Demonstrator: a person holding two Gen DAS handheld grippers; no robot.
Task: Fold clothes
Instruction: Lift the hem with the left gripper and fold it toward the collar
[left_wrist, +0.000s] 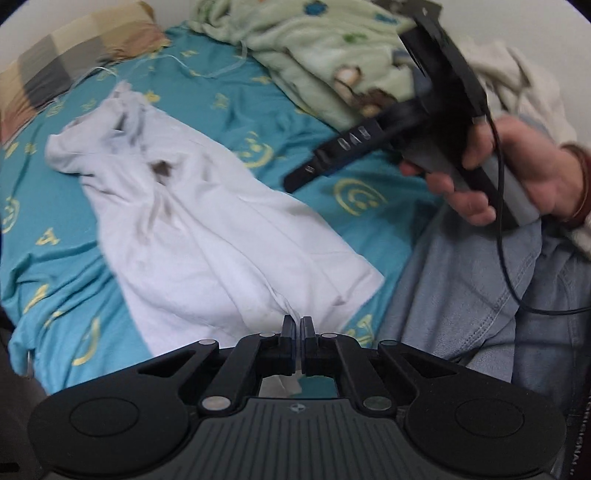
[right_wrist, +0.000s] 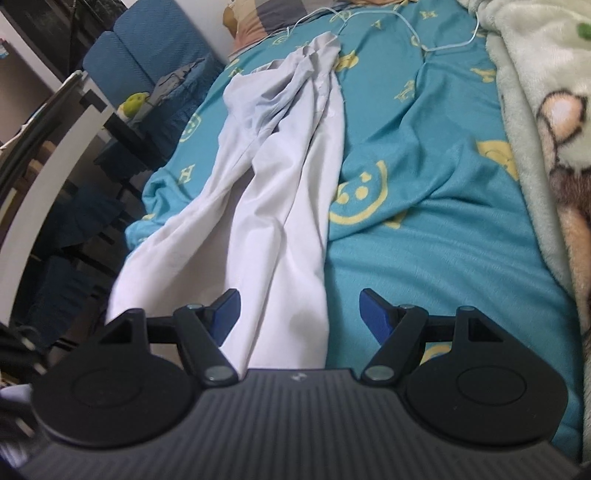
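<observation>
A white garment lies rumpled along the teal bed. The left gripper has its jaws pinched on the garment's near edge. The right gripper, jaws wide, hangs over the garment, gripped by a hand.

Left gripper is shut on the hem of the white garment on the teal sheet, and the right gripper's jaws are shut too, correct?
Not quite. The left gripper is shut on the white garment lying on the teal sheet, but the right gripper is open: the right wrist view shows its jaws wide apart.
</observation>
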